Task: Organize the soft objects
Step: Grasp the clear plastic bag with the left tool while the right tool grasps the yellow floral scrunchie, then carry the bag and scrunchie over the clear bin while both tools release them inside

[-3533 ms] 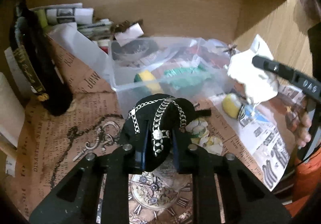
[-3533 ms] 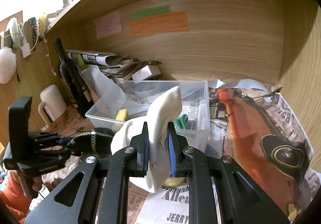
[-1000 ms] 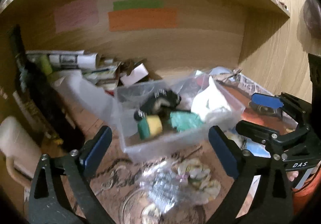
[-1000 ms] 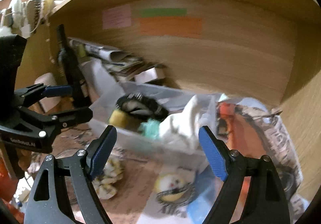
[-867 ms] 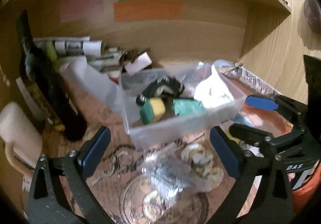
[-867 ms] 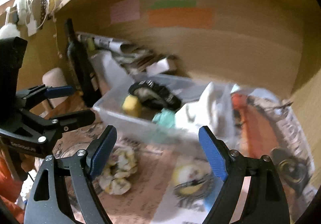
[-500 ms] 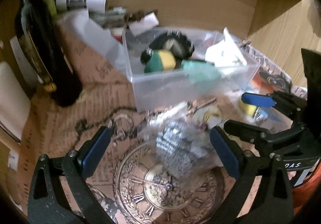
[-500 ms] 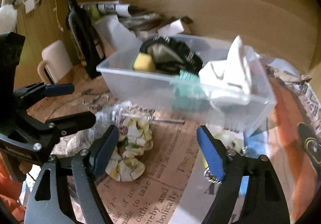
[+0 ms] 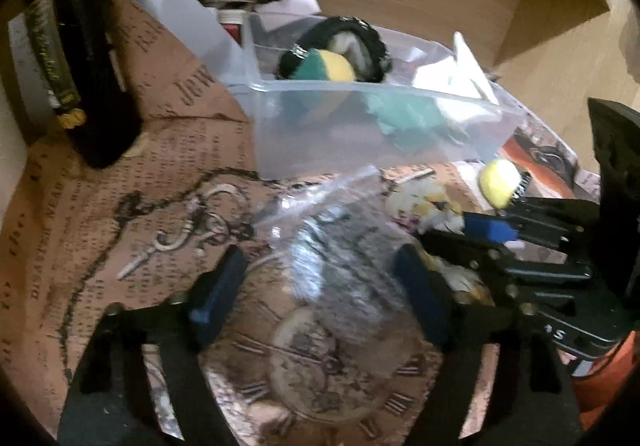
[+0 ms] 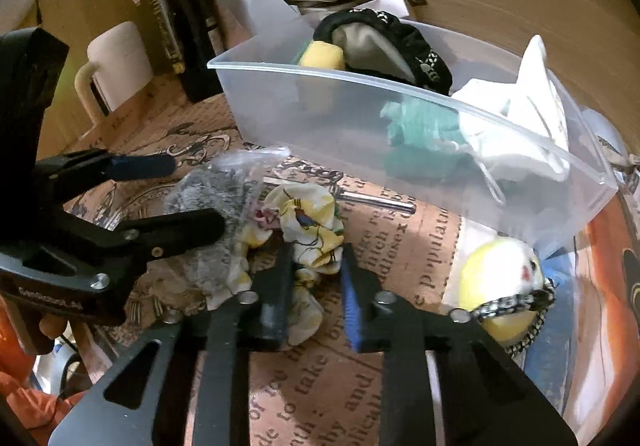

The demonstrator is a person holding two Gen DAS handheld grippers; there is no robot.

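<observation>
One clear plastic bin (image 10: 400, 126) sits on the paper-covered tabletop (image 10: 400, 242) and holds four soft things: one black chain-trimmed pouch (image 10: 384, 42), one yellow sponge (image 10: 322, 56), one teal cloth (image 10: 420, 126) and one white cloth (image 10: 520, 114). Outside the bin lie three more: one floral scrunchie (image 10: 304, 222) at 6 o'clock of the bin, one bagged grey fuzzy piece (image 9: 344, 246) at 9 o'clock of the scrunchie, and one yellow ball (image 10: 500, 278) at 3 o'clock. The right claw (image 10: 316, 286) stands partly apart, its fingers either side of the scrunchie; whether they touch it is hard to tell. The left claw (image 9: 320, 298) is wide apart around the grey bag, which is blurred. One dark bottle (image 10: 180, 14) and one cream mug (image 10: 116, 62) stand at 10 o'clock
</observation>
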